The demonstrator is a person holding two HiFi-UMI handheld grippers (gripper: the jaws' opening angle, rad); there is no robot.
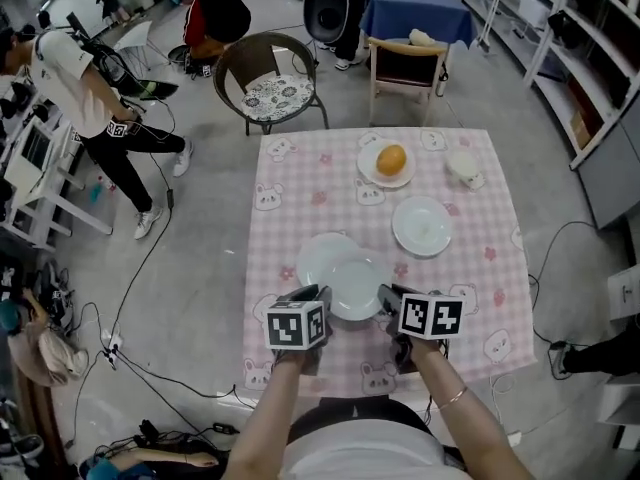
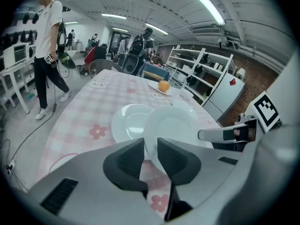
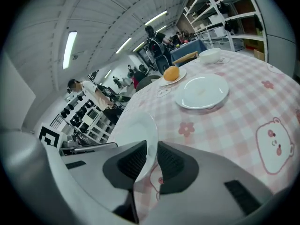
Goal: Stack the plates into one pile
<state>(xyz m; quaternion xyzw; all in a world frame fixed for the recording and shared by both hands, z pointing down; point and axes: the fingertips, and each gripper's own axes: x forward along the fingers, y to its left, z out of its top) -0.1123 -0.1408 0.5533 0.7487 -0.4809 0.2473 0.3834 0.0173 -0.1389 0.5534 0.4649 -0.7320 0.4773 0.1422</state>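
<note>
Pinching one held plate [image 1: 356, 288] by its near rim: left gripper [image 1: 312, 300] clamped on the left edge, right gripper [image 1: 390, 300] on the right. Overlapping the lower plate [image 1: 316, 253], which lies just beyond, toward the left gripper. Third plate [image 1: 421, 225] farther right. Round, shallow, glossy white; probably slippery. Soft checked cloth [image 1: 300, 183] beneath.

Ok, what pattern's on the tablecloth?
The tablecloth is pink-and-white check with bears and flowers; right gripper view shows it best.

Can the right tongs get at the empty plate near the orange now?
Probably not yet: the right tongs are shut on the lifted plate, as are the left tongs. The way to the empty plate looks free.
</note>
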